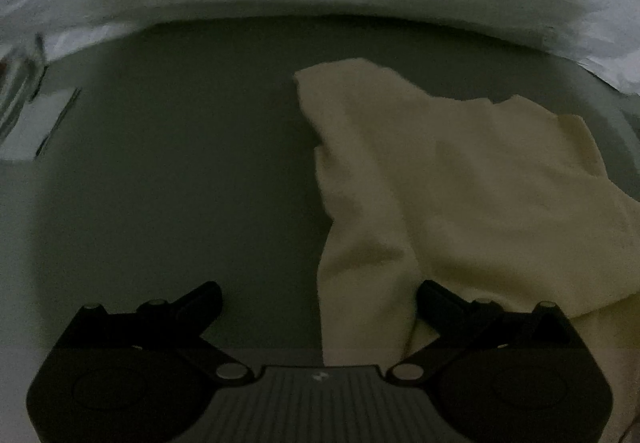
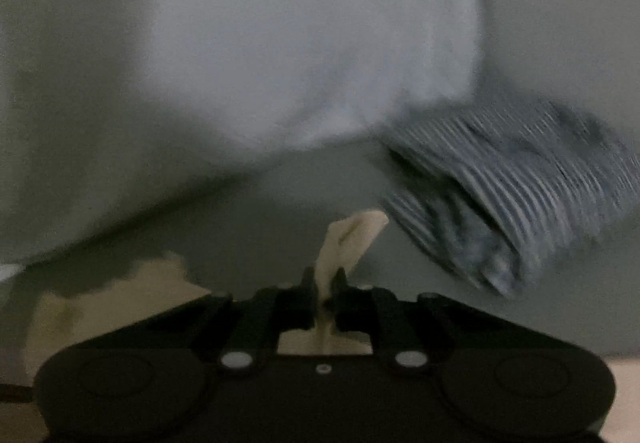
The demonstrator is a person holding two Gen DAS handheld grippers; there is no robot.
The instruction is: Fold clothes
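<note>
Cream cloth lies rumpled on a dull grey surface, spread to the right and trailing near the left gripper, whose jaws stand wide apart with one strip of the cloth lying between them, unpinched. Right gripper has its jaws closed on a cream corner. Beyond it sit a white bundle and, to the right, a striped garment, blurred.

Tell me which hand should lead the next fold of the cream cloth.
Right, probably. The right gripper already pinches a corner of the cream cloth, while the left gripper stands wide open, one strip of cloth between its jaws, ungripped.
</note>
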